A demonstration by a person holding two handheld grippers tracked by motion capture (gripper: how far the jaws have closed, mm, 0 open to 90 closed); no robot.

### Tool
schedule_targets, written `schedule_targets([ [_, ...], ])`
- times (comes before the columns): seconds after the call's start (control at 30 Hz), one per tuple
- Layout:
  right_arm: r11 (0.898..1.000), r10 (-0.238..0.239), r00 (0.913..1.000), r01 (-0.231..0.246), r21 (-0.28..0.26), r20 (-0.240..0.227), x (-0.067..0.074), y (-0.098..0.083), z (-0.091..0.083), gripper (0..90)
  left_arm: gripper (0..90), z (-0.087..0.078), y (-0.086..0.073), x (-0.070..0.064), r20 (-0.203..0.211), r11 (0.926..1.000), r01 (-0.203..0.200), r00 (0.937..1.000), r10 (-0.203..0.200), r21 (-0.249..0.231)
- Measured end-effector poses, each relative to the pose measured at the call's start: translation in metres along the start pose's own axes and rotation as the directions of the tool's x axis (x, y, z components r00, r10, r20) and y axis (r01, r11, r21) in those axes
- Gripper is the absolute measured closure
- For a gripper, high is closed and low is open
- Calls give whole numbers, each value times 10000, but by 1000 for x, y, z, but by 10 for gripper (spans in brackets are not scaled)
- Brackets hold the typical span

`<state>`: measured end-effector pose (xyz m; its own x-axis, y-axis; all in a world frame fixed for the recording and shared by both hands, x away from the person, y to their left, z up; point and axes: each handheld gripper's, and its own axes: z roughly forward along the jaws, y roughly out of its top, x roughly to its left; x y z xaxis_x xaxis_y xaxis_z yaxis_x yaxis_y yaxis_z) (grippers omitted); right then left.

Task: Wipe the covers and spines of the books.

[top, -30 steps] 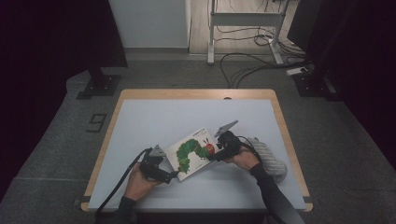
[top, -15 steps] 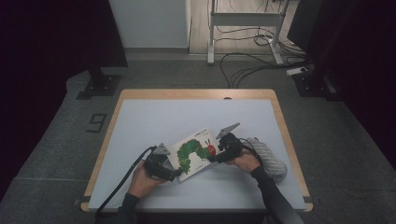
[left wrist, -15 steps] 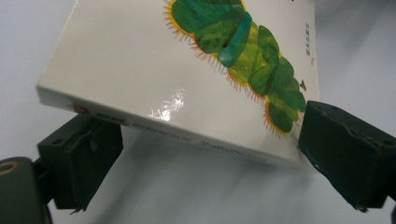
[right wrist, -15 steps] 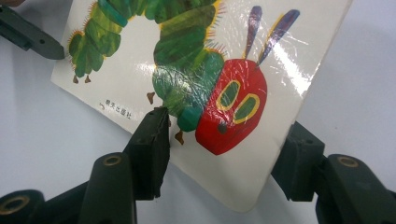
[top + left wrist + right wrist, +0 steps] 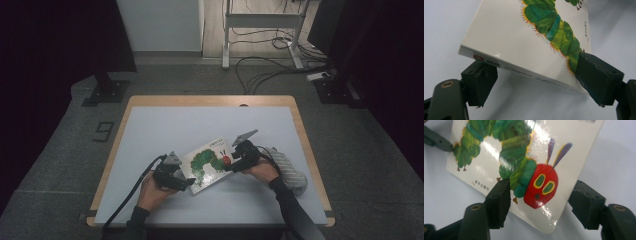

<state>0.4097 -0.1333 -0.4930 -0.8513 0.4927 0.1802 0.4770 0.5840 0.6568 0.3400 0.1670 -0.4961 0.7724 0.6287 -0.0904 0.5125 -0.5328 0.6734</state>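
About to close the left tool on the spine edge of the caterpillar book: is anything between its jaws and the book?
Nothing visible: the book lies directly between the left tool's closing jaws.

Both my forearms come in low over the worktop, sleeves dark, hands wrapped round the gripper bodies. My left hand-held gripper points toward the right one, jaws level; they have just been closing, one jaw above and one below what lies between them, pads near it, contact unclear. My right hand-held gripper points back at the left, jaws just been opening, standing apart either side of the same thing. Cables trail from both.
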Motion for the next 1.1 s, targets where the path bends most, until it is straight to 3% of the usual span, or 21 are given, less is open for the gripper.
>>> schedule_targets([
  [0.13, 9999, 105, 9996, -106, 30, 258, -4, 4, 3, 248, 211, -1, 2, -1, -88, 10000, -26, 10000, 26, -6],
  [0.27, 9997, 255, 9996, -255, 18, 113, -8, 10, 10, 241, 228, -2, 4, 0, -132, 10000, -10, 9999, 10, -6],
  [0.53, 9982, 509, 9987, -505, -326, 92, -11, 16, 12, 335, 318, -8, 8, 2, -117, 9995, 138, 9998, -141, -272],
  [1.1, 9946, 269, 9977, -205, -1016, 622, -7, 19, -1, 436, 496, -24, 19, 3, -505, 9979, 76, 9987, -108, -646],
])
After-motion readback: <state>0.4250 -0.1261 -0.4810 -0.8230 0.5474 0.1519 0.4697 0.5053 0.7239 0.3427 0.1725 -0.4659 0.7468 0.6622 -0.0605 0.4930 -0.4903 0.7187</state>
